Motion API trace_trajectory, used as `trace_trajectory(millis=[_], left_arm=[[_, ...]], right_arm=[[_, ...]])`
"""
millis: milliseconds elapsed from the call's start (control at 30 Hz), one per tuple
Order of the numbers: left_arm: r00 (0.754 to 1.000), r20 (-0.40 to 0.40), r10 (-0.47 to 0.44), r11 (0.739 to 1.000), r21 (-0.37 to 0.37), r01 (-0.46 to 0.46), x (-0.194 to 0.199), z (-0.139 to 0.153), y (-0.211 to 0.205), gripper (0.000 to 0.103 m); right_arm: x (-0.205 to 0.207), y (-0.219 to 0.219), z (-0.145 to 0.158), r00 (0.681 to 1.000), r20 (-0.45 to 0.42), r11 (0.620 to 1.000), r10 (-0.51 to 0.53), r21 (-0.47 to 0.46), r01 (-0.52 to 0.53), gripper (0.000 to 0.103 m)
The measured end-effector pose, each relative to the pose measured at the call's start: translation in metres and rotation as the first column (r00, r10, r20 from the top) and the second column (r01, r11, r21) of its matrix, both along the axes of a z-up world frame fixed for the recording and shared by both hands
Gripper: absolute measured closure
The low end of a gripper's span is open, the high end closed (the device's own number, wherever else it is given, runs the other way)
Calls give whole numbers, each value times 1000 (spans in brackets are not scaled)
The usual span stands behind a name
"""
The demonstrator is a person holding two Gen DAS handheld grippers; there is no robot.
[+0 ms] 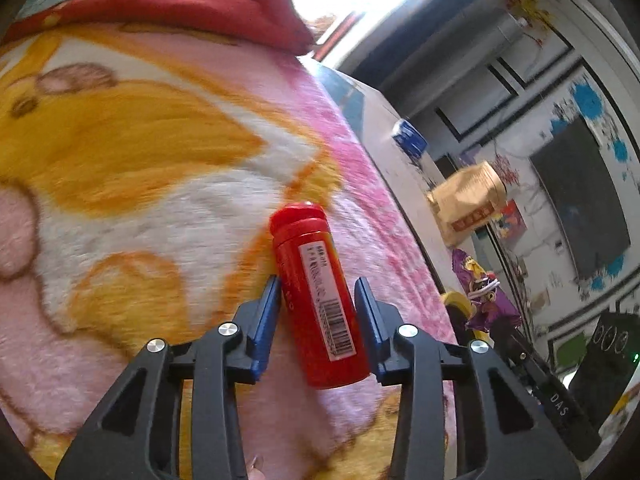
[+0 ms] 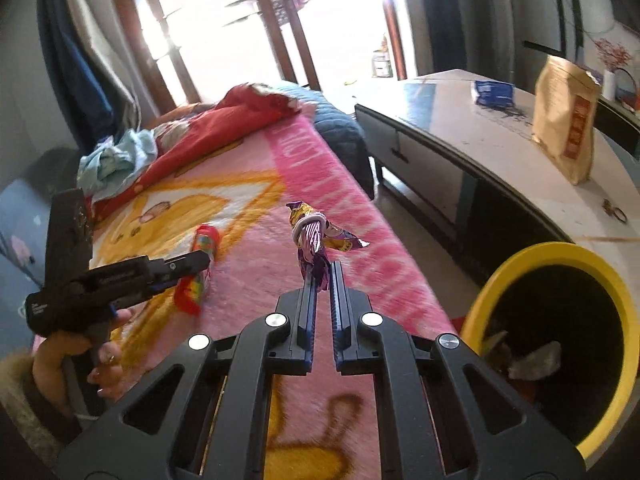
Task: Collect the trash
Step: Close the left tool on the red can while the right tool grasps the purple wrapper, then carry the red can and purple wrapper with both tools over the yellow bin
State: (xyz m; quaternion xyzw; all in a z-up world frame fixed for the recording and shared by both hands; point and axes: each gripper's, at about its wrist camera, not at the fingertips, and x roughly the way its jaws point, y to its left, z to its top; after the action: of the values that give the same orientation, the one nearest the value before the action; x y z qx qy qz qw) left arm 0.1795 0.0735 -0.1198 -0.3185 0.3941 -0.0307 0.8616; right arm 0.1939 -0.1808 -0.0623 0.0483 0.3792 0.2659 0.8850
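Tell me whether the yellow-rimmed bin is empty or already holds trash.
Not empty. The right wrist view looks into the bin, and crumpled scraps lie inside near its bottom; how full it is cannot be told.

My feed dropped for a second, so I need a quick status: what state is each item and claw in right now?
Left claw: open, fingers either side of the red bottle, gaps showing.
Red bottle: capped, lying on the pink blanket.
Right claw: shut on the purple wrapper.
Purple wrapper: crumpled, banded with a white tie, held up off the blanket.
Yellow bin: open-topped, some trash already inside.
Brown paper bag: upright on the table.
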Motion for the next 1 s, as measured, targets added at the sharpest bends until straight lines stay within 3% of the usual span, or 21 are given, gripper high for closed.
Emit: trace_trajectory(millis=[433,1000], left_arm=[[971,101,-218,974,91,209,10,32,-92,69],[913,146,-381,923,123,365,10,48,-158,70]], right_arm=[[-7,-73,-6,986,-18,986,-169,14,169,99],[-13,-152,-9,932,-32,932,-361,14,362,99]])
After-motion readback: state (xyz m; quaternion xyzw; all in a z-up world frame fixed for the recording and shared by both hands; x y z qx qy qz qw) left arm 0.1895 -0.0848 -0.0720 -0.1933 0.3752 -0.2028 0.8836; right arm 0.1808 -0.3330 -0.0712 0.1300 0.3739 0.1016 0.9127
